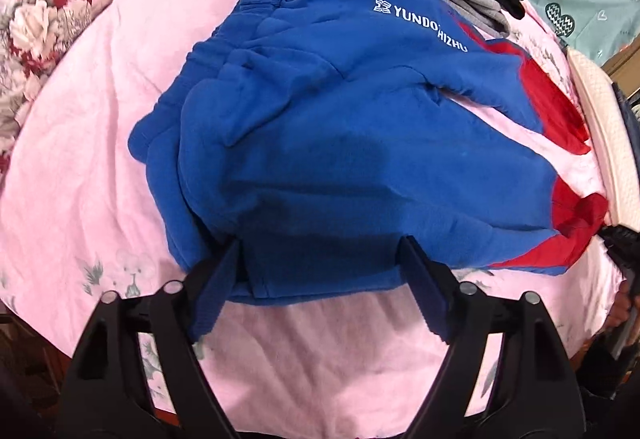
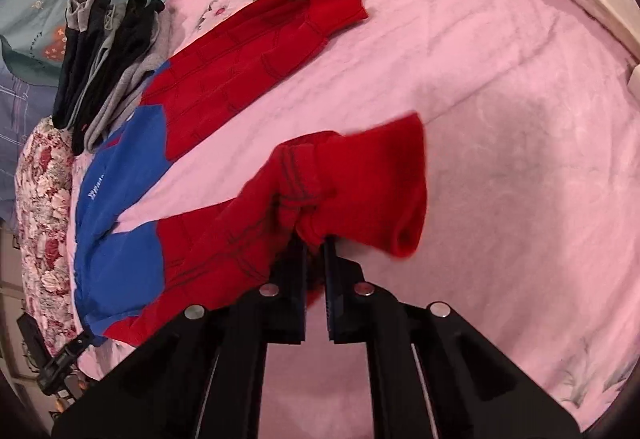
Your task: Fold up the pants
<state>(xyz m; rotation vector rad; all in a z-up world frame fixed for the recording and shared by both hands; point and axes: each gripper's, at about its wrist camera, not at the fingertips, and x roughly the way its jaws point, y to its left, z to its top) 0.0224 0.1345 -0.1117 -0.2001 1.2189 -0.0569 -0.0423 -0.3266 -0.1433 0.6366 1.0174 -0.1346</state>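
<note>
Black plastic fingers of the left gripper stood spread wide at the near hem of the blue-and-red fleece pants, gripping nothing, though the blue cloth touched its left pad. Largest in view was the pink floral-print bed quilt that carried everything. On it the pants lay spread, waistband to the person's left, the two red legs apart in a V. The right gripper was pinched tight on the bunched red cuff of the nearer leg, lifting it. This looked like the first fold: carrying the near leg over onto the far red leg. Bare quilt lay open beyond the cuffs; the stack of folded dark and grey clothes crowded the waist end
</note>
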